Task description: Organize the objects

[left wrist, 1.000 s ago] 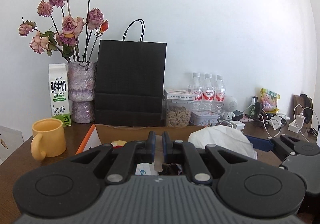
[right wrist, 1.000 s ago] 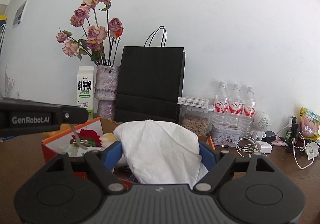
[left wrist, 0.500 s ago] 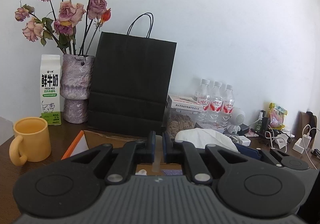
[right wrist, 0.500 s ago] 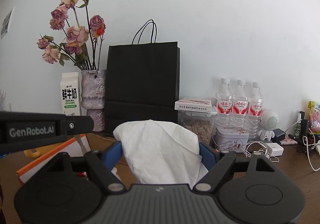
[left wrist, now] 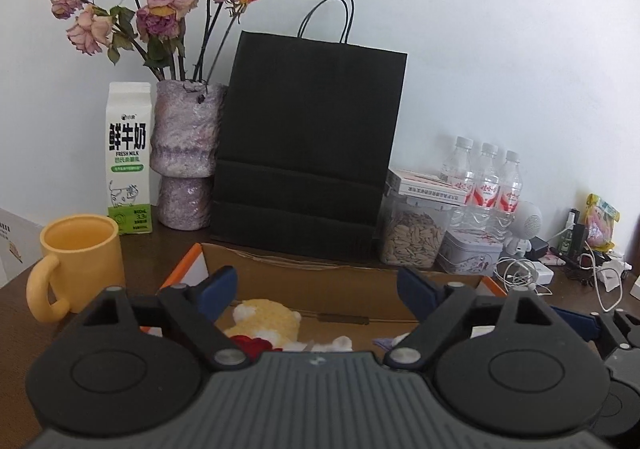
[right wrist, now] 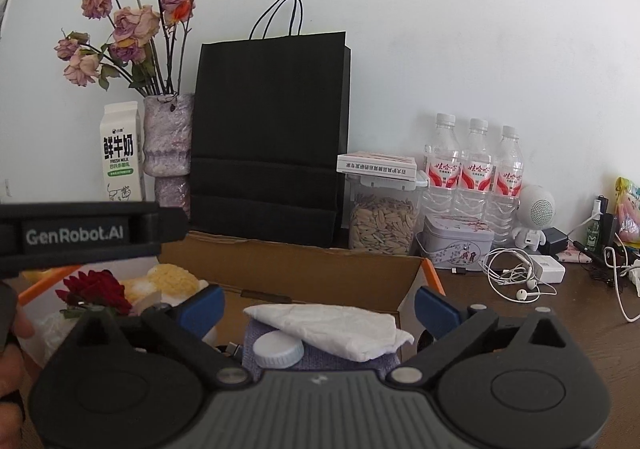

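Right wrist view: tissue (right wrist: 332, 329) lies in the cardboard box (right wrist: 304, 269); right gripper (right wrist: 316, 309) and left gripper (left wrist: 316, 289) gape wide, empty. Mug (left wrist: 76, 261) seemingly remains outside.

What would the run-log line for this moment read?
left gripper: open, empty | right gripper: open, empty | white tissue: lying in cardboard box | yellow mug: outside box

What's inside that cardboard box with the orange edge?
In the cardboard box: a white tissue lying on purple cloth, a white cap, a red rose and a yellow knitted toy. The grippers hide the rest.
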